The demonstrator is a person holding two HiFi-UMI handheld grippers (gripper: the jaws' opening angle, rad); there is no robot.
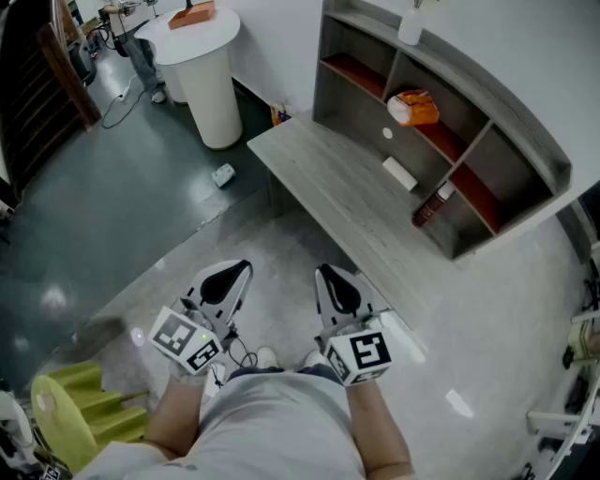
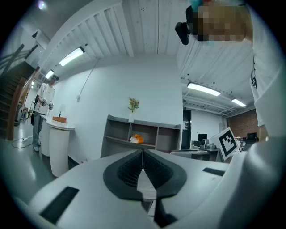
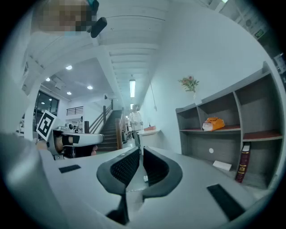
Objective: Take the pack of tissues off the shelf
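Observation:
The pack of tissues (image 1: pixel 412 108), orange and white, lies in a middle compartment of the grey shelf unit (image 1: pixel 525 141) that stands on a long grey desk (image 1: pixel 319 183). It also shows small and far off in the left gripper view as the pack of tissues (image 2: pixel 136 139), and in the right gripper view as the pack of tissues (image 3: pixel 213 124). My left gripper (image 1: pixel 242 270) and right gripper (image 1: pixel 325 274) are held low, close to my body and well short of the desk. Both are shut with nothing between the jaws: left gripper (image 2: pixel 143 154), right gripper (image 3: pixel 140 151).
A white vase (image 1: pixel 410 23) stands on top of the shelf. A dark red bottle-like item (image 1: pixel 431 204) and a small white box (image 1: pixel 399 173) are at desk level. A round white pedestal (image 1: pixel 202 66) stands at far left, a yellow-green chair (image 1: pixel 75 412) at near left.

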